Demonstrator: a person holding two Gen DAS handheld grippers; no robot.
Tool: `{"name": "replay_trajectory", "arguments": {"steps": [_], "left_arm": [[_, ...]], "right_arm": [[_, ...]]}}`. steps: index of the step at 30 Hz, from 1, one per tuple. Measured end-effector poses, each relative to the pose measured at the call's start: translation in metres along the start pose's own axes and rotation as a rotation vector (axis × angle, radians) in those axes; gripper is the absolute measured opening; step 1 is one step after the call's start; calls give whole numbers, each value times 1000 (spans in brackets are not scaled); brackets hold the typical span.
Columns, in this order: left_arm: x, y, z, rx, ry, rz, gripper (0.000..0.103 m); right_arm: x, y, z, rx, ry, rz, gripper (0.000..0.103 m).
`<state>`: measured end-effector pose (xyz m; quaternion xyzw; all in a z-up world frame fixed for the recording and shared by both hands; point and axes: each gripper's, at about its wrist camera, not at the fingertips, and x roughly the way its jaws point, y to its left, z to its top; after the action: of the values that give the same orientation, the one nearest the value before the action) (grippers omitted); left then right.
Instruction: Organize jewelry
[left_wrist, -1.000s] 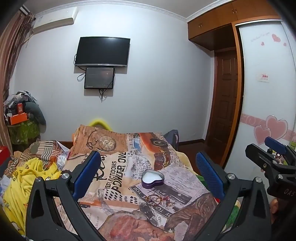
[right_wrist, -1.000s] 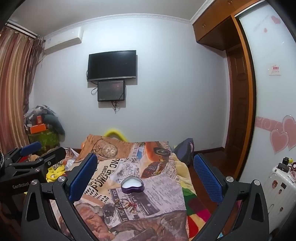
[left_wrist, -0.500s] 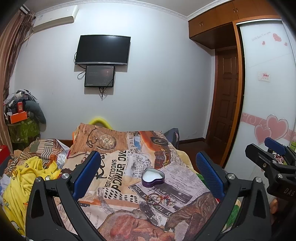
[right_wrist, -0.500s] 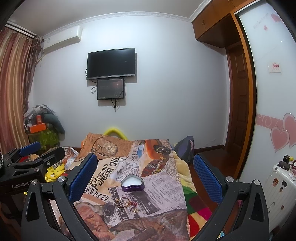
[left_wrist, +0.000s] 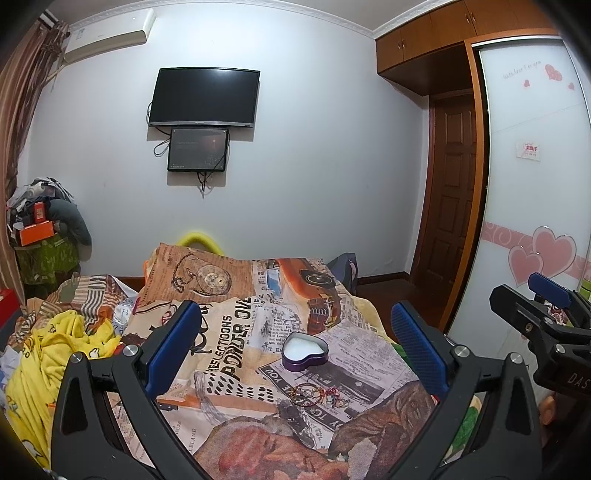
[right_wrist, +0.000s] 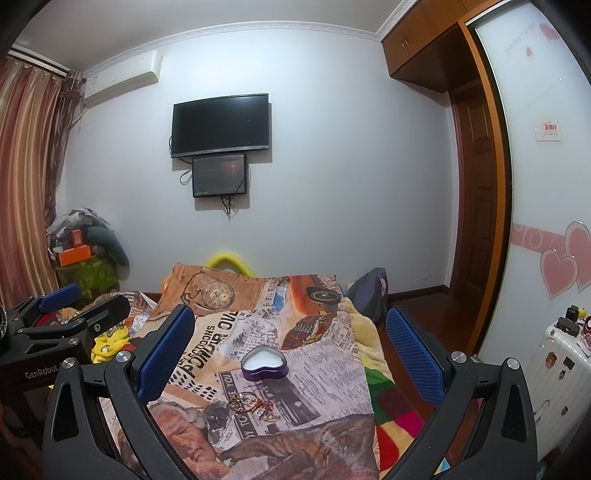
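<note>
A purple heart-shaped tin (left_wrist: 305, 350) (right_wrist: 263, 364) with a white inside sits open on the printed blanket. Just in front of it lies a small heap of jewelry (left_wrist: 316, 394) (right_wrist: 254, 403): gold rings and red pieces. My left gripper (left_wrist: 295, 350) hangs above the bed, open and holding nothing, the tin between its blue pads in the view. My right gripper (right_wrist: 290, 350) is also open and holds nothing, framing the tin and the jewelry from slightly further right. Each gripper shows at the edge of the other's view.
The blanket (left_wrist: 229, 332) covers a bed. Yellow cloth (left_wrist: 55, 354) is bunched at the bed's left. Beyond the bed's right edge lie a wardrobe door with heart stickers (left_wrist: 535, 254) and a white suitcase (right_wrist: 561, 354). A television (left_wrist: 203, 98) hangs on the far wall.
Both views have tilted up slightly, so the tin and jewelry sit a little lower in frame. Both grippers stay open.
</note>
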<state>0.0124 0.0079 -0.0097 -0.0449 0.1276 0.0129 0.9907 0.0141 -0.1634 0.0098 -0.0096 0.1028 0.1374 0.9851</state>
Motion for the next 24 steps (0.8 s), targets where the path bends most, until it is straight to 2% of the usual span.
{"name": "replay_trajectory", "arguments": {"steps": [24], "left_arm": [[5, -2, 1, 8, 13, -11, 103]], "right_arm": [[1, -1, -1, -3, 3, -1, 103]]}}
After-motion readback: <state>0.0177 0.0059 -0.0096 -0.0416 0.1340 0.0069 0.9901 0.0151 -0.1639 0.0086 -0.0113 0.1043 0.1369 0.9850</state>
